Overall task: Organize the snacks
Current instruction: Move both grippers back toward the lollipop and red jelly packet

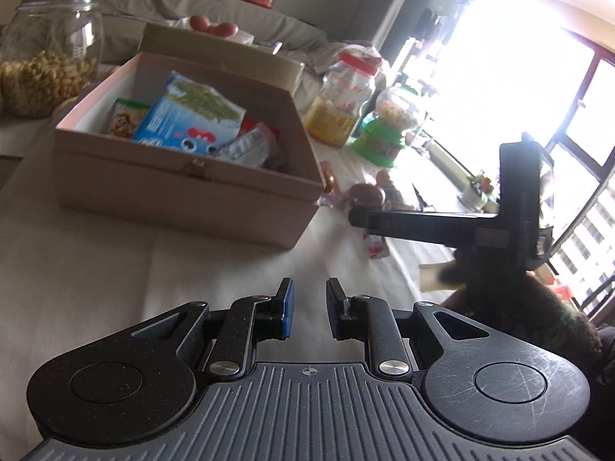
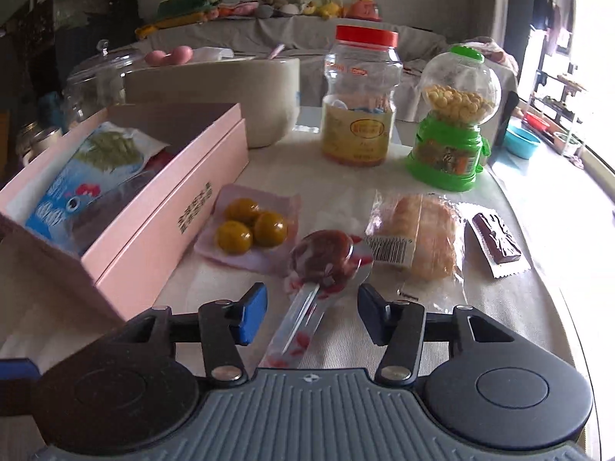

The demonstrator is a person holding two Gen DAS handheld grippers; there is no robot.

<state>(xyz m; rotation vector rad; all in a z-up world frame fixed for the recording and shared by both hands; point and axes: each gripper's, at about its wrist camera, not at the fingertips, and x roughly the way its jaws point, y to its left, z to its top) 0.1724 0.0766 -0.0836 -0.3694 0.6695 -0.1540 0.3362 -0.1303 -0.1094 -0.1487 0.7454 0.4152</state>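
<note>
1. A wrapped lollipop [image 2: 324,259] with a dark red head was seen at lower centre, lying on the counter [image 2: 499,307] between the spread fingers of the right tool [image 2: 312,309].
2. The left tool [image 1: 310,309] was held narrowly apart, gripping nothing.
3. One pink box [image 2: 169,207], two jars and four loose wrapped snacks were counted.
</note>
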